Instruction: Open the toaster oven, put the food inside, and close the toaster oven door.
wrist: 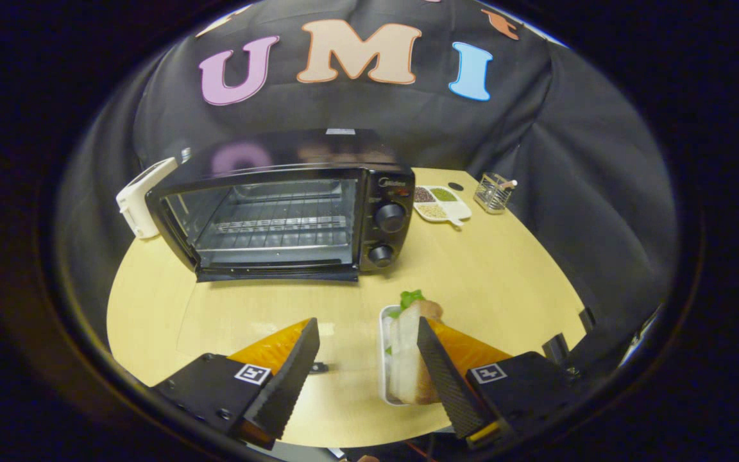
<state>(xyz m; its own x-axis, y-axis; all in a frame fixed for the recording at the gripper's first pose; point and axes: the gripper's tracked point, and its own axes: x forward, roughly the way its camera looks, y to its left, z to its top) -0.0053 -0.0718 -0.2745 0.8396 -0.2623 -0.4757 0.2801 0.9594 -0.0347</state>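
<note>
My gripper (367, 350) hangs wide open and empty, nearer me than the toaster oven (280, 205), door dropped, sandwich (408, 359) beside one finger, ready for pickup.

Rode on the gripper (366, 359), above the near edge of the table (485, 276). Looked forward and somewhat downward along the spread fingers toward the toaster oven (280, 205) and the booth wall, at moderate range.
</note>
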